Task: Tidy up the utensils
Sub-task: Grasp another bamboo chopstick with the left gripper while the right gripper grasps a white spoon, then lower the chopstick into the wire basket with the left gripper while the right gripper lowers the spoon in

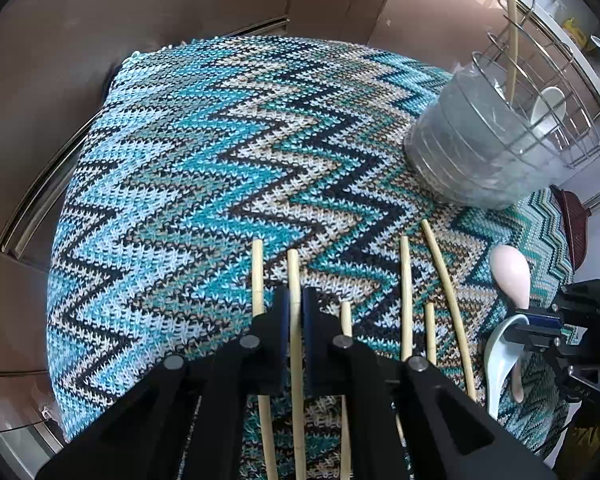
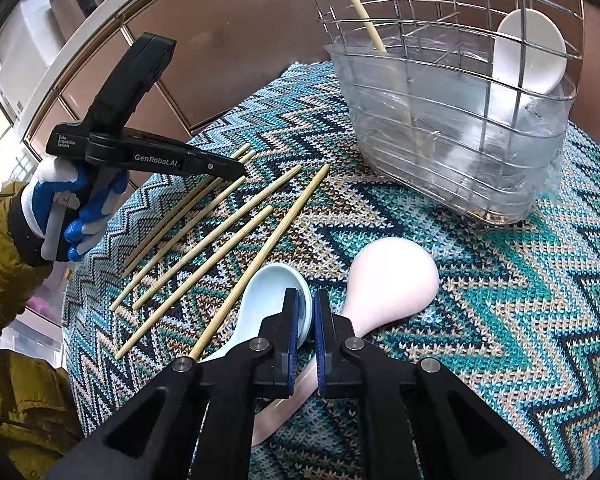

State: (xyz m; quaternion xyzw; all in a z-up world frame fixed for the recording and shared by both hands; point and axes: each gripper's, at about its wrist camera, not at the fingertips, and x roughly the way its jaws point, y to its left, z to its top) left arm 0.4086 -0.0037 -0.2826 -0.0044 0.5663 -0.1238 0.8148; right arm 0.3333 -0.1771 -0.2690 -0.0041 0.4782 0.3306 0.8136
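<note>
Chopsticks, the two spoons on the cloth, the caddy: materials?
Chopsticks: pale bamboo or wood, matte, by the look.
White spoon and pink spoon: glossy, probably ceramic, possibly melamine.
Caddy: shiny metal wire, seated in a clear plastic tray.

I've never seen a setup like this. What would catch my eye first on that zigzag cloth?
Probably the bold blue zigzag cloth itself, with pale wooden chopsticks fanned across its left side. Behind them stands a wire basket already holding one chopstick and a white spoon. Up front, the left gripper has its jaws shut on a chopstick, while the right gripper pinches the rim of a light blue spoon beside a pink one.
</note>
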